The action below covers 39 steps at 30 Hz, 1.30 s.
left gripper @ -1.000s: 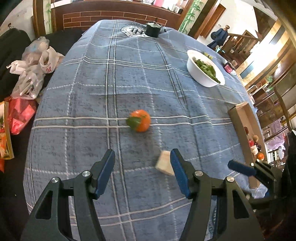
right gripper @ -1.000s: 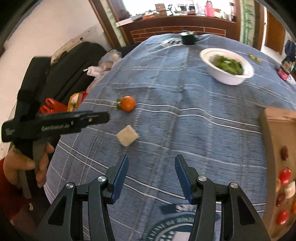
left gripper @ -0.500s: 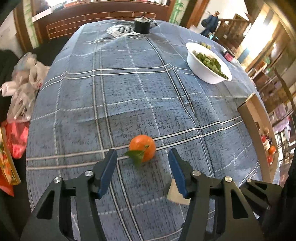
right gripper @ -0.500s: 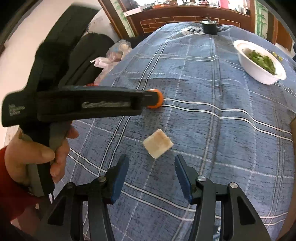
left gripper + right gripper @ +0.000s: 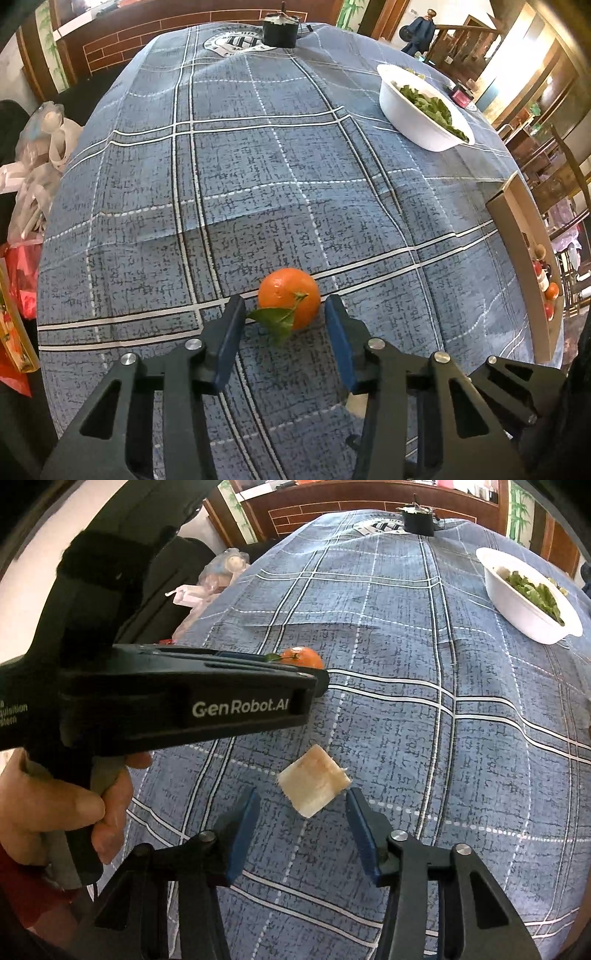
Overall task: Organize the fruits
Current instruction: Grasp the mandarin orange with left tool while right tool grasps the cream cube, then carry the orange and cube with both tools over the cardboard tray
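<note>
An orange tangerine (image 5: 289, 298) with a green leaf lies on the blue plaid tablecloth (image 5: 258, 177). My left gripper (image 5: 283, 314) is open, its fingertips on either side of the tangerine, not touching it. The tangerine also shows in the right wrist view (image 5: 301, 657), partly behind the left gripper's body. A pale cube-shaped piece (image 5: 314, 785) lies on the cloth. My right gripper (image 5: 303, 806) is open, its tips just short of the piece on both sides. A cardboard box (image 5: 517, 236) holding small red and orange fruits stands at the right table edge.
A white bowl (image 5: 421, 110) of green leaves sits at the back right. A black pot (image 5: 279, 27) stands at the far end. Plastic bags (image 5: 40, 147) lie off the table's left side. The person's hand (image 5: 55, 805) holds the left gripper close to my right one.
My left gripper moved forward until its fingers flank the tangerine. My right gripper moved forward and left to the pale piece. Both stay open.
</note>
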Available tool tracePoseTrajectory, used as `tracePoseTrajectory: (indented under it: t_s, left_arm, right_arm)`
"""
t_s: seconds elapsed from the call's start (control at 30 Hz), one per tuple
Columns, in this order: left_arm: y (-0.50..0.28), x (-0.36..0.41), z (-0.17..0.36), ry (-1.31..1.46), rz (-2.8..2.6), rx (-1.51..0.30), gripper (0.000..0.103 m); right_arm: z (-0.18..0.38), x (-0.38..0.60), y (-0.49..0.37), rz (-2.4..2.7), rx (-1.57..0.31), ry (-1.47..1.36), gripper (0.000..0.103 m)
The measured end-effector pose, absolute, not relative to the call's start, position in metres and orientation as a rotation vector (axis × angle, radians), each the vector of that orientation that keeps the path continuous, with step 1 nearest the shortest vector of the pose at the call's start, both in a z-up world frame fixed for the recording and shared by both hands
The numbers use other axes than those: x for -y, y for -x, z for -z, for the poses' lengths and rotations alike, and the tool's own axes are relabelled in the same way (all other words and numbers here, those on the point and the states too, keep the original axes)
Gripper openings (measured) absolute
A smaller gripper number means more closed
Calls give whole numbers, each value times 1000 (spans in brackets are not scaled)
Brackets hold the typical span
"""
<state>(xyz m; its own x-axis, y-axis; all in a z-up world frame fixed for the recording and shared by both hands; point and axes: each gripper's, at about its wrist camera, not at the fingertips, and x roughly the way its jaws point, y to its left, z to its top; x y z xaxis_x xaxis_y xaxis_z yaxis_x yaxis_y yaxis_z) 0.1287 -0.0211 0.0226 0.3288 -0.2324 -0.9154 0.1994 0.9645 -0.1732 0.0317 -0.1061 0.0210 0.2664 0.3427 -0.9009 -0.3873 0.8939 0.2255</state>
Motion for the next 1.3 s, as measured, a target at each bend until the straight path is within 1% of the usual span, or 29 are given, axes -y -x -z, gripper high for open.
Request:
tracePoseTrajectory:
  t_s: [0.03, 0.07, 0.1, 0.13, 0.17, 0.33, 0.4, 0.5, 0.6, 0.63, 0.67, 0.7, 0.73, 0.8, 1.07, 1.13, 1.17, 1.3]
  left_arm:
    - [-129, 21, -22, 33, 283, -1205, 37]
    - [-129, 21, -21, 37, 287, -1205, 37]
    - [-129, 21, -22, 35, 287, -1203, 37]
    - [-130, 22, -21, 33, 290, -1201, 33]
    - [-130, 23, -21, 35, 296, -1201, 31]
    - [-130, 25, -22, 33, 296, -1193, 31]
    - [-131, 25, -21, 41, 297, -1194, 31]
    - [-129, 20, -22, 57, 294, -1194, 31]
    - [-129, 16, -22, 63, 287, -1198, 31]
    - [-129, 15, -22, 67, 285, -1200, 31]
    - [-129, 14, -22, 68, 283, -1200, 31]
    - [-128, 13, -23, 70, 281, -1200, 31]
    - [-128, 12, -22, 71, 281, -1201, 31]
    - [-127, 12, -22, 69, 281, -1200, 31]
    - [-128, 11, -22, 83, 285, -1199, 31]
    - [-128, 10, -22, 86, 287, -1198, 31]
    - [-129, 10, -22, 86, 288, -1198, 31]
    - [-130, 11, -22, 87, 291, -1196, 31]
  right_arm:
    - [-20, 106, -33, -491, -1204, 46, 43]
    - [-20, 105, -34, -490, -1203, 49, 43]
    - [-20, 103, -34, -486, -1202, 57, 40]
    - [-19, 102, -35, -483, -1204, 63, 34]
    - [-18, 102, -36, -485, -1208, 64, 32]
    - [-22, 104, -34, -484, -1197, 59, 28]
    - [-24, 105, -34, -487, -1194, 53, 24]
    - [-28, 110, -33, -494, -1191, 50, 21]
    - [-27, 114, -35, -497, -1200, 39, 22]
    - [-26, 115, -35, -494, -1206, 24, 25]
    - [-26, 117, -36, -491, -1206, 15, 26]
    - [-25, 118, -37, -491, -1213, 1, 29]
    - [-25, 118, -37, -490, -1219, -8, 37]
    - [-24, 117, -38, -491, -1222, -16, 45]
    - [-17, 108, -51, -480, -1244, -5, 46]
    - [-14, 104, -53, -477, -1248, 15, 45]
    - [-13, 103, -53, -480, -1246, 23, 42]
    - [-15, 100, -51, -487, -1231, 54, 42]
